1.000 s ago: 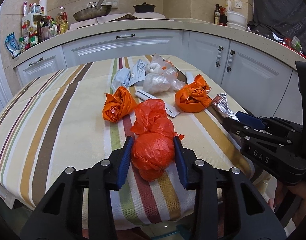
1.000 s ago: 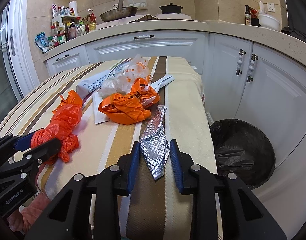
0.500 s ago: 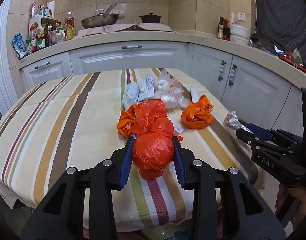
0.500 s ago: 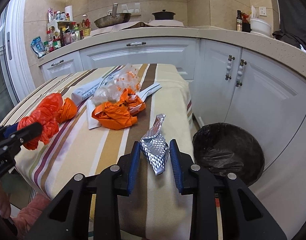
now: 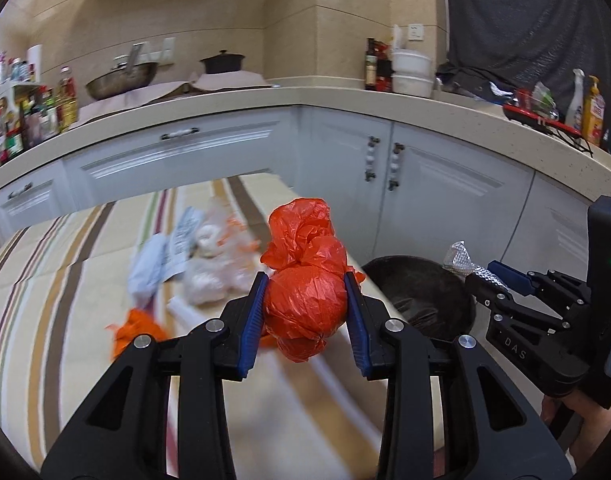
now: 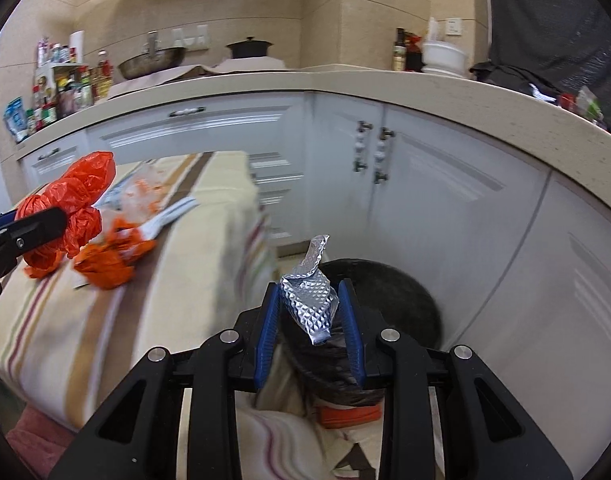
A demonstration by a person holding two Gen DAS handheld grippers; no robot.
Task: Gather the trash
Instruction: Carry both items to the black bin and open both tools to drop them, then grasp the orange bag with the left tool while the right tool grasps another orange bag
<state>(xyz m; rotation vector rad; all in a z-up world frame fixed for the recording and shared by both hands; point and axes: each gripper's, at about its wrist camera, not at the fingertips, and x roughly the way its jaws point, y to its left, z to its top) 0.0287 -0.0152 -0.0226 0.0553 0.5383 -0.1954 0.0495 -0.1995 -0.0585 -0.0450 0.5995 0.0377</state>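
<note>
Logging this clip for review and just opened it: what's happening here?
A person is clearing trash off a striped-cloth table with a handheld tool in each hand. The left tool is shut on a knotted red plastic bag; the right tool is shut on a crumpled silver foil wrapper, over a black-lined bin. More wrappers and bags lie on the table.

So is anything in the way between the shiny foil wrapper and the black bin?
Nothing visible. The right gripper holds the foil wrapper in the air, just in front of the open, black-lined bin, with only empty space between them.
</note>
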